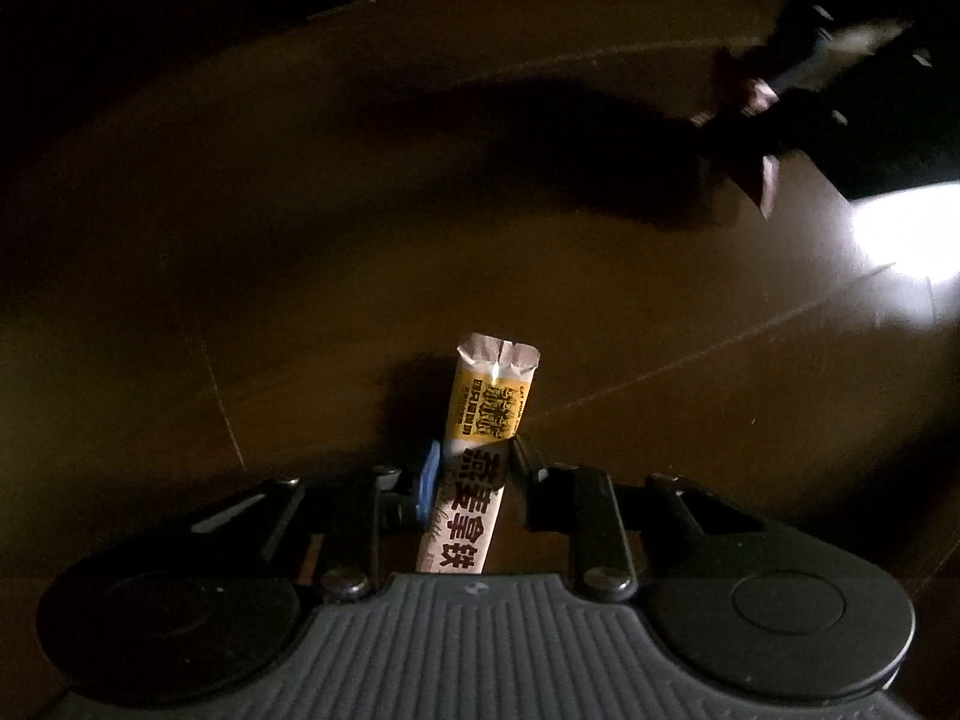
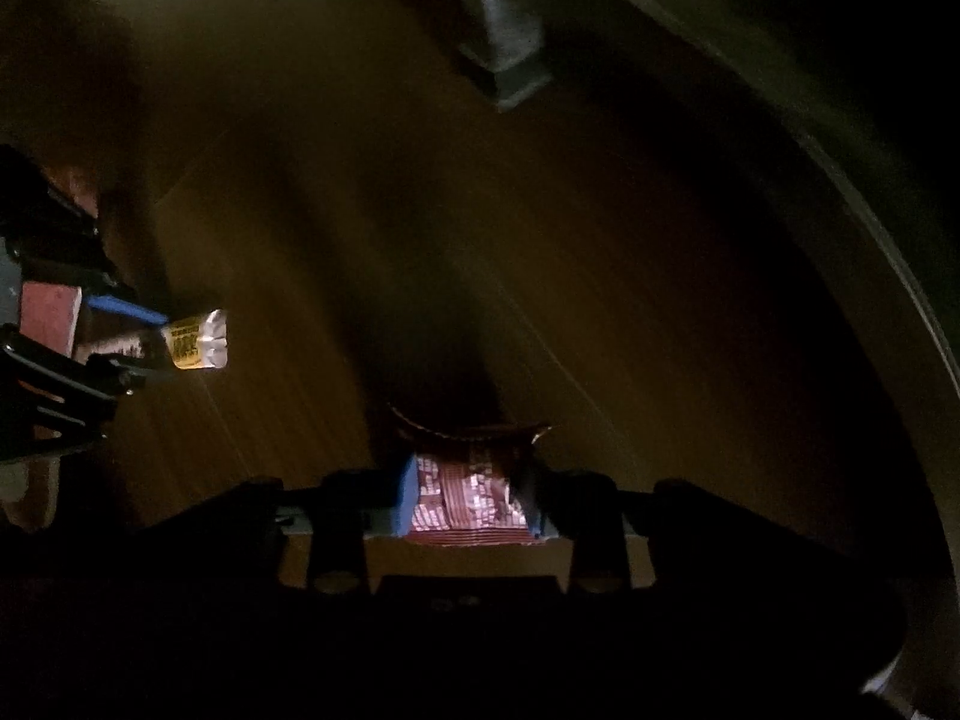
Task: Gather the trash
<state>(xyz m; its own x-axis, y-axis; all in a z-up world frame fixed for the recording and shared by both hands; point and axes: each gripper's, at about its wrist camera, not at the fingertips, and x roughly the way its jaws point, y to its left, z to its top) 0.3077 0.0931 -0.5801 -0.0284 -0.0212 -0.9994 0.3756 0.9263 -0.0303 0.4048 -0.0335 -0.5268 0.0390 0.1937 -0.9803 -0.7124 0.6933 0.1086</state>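
Observation:
The scene is dark. My left gripper (image 1: 474,468) is shut on a long white and yellow sachet wrapper (image 1: 489,396) that sticks out forward above the brown wooden surface. It also shows at the left edge of the right wrist view (image 2: 198,339). My right gripper (image 2: 468,492) is shut on a red-brown foil wrapper (image 2: 468,486). In the left wrist view the right gripper (image 1: 756,120) shows blurred at the upper right, holding that wrapper (image 1: 759,177).
The brown wooden surface (image 1: 300,240) fills both views. A dark curved rim (image 2: 870,210) runs down the right side of the right wrist view. A grey block (image 2: 507,54) stands at its top. A bright patch of light (image 1: 906,234) lies at the right.

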